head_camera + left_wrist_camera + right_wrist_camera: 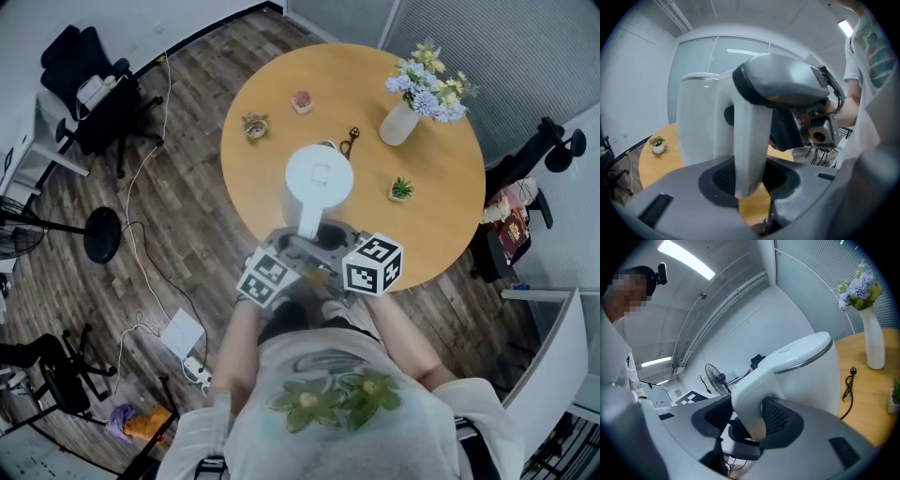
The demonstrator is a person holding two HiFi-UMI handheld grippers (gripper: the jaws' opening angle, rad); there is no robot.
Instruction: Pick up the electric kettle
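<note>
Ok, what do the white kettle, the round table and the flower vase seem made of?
White electric kettle: likely smooth glossy plastic, soft highlights, with a metal-looking band under the lid.
Round orange-brown table: wood or laminate, matte, even colour.
Tall white vase: probably glazed ceramic, slight sheen.

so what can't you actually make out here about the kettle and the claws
- Bottom of the electric kettle: its own lid and body cover it in the head view. The left claw and right claw block it in the gripper views, so whether it sits on the table is unclear.
- Water inside: closed lid, opaque wall, every view.
- Pink item: too small in the head view.
</note>
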